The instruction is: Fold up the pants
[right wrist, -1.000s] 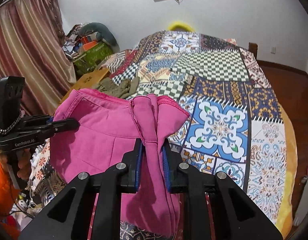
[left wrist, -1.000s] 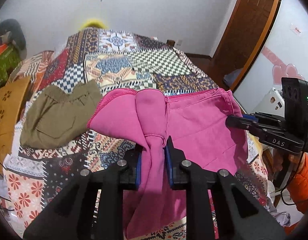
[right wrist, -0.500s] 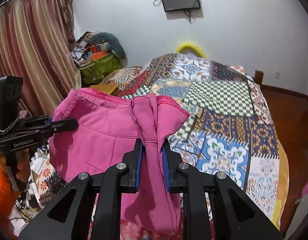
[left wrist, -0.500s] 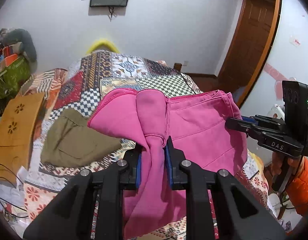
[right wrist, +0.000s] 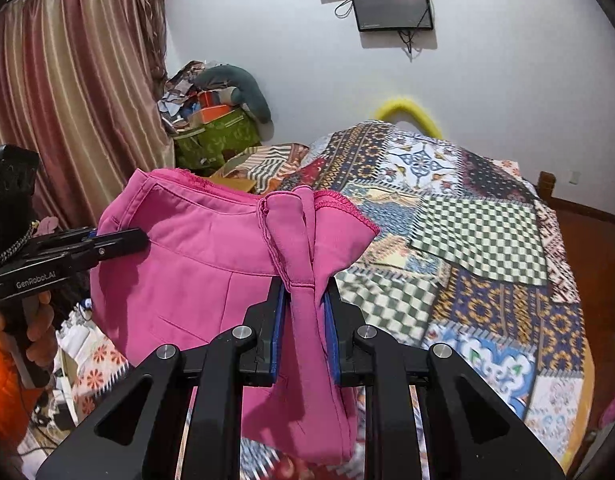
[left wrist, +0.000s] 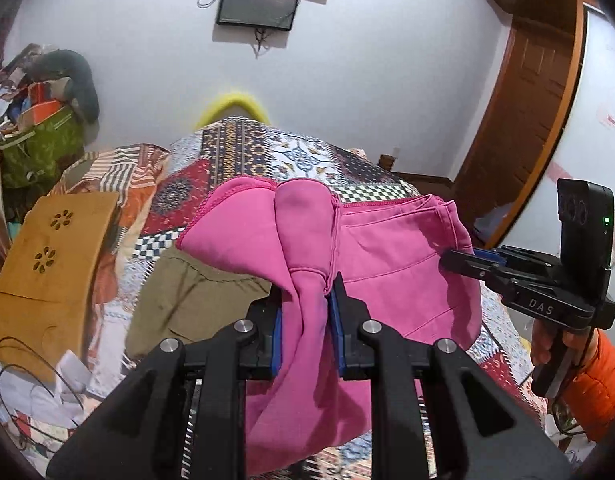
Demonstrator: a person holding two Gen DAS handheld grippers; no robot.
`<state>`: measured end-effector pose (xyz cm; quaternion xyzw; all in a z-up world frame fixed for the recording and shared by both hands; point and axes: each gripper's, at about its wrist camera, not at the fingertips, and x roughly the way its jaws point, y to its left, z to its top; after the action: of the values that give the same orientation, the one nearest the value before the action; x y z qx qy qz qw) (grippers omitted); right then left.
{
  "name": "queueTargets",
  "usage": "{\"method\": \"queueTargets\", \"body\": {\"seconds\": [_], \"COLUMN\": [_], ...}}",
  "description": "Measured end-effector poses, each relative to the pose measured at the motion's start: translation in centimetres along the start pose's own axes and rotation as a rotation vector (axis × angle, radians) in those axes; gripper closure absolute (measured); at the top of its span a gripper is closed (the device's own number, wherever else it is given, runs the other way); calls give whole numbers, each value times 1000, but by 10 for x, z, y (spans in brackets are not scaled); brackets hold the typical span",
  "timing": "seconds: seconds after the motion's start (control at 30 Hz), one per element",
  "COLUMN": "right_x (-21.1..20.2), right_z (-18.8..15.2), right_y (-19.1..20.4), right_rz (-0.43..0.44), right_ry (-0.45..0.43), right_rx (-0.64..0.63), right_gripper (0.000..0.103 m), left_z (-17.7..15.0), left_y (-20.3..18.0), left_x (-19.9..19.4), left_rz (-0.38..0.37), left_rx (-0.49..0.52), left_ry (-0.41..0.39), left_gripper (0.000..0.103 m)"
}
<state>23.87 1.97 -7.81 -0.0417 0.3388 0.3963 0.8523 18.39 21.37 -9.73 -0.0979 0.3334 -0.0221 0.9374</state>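
Looking along the left tongs (left wrist: pixel 305 316), the two blue-padded fingers are clamped on a bunched fold of the pink pants (left wrist: pixel 391 264) — the cloth squeezes up between them and hangs down below. The pants are held up in the air above the bed (left wrist: pixel 267 152), which is covered in a patchwork quilt. At the right edge of this view the right tongs (left wrist: pixel 451 260) reach in from the side, their tips at the far corner of the pink waistband, so the cloth spans between the two tools. Under the lifted pink cloth an olive-green garment (left wrist: pixel 187 304) lies flat on the quilt. A wooden board (left wrist: pixel 51 256) with flower-shaped cutouts sits to the left, beside the bed. A dark screen (left wrist: pixel 257 2) is mounted on the white wall.

From the right wrist, the right tongs (right wrist: pixel 303 312) are likewise shut on a gathered fold of the pink pants (right wrist: pixel 195 280), with the hemmed edge flopping over to the right. The left tongs (right wrist: pixel 141 238) come in from the left — tips against the other end of the waistband. Beyond lies the quilted bed (right wrist: pixel 487 248), and striped curtains (right wrist: pixel 67 92) hang at the left.
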Motion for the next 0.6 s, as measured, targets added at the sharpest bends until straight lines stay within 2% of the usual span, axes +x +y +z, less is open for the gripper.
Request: {"method": "queueTargets", "body": {"seconds": [0.33,0.6], "right_x": [56,105], "right_z": [34,46], "right_y": [21,23], "right_rz": [9,29], "right_ry": [22,51], "right_rx": [-32,-21], "right_gripper": [87,87], "left_z": [18,19], "left_y": [63,112], "left_x": [32,74], "left_rz": [19,4], "left_rx": [-44,-119], "left_ry": [3,36], "left_gripper": [84,84]}}
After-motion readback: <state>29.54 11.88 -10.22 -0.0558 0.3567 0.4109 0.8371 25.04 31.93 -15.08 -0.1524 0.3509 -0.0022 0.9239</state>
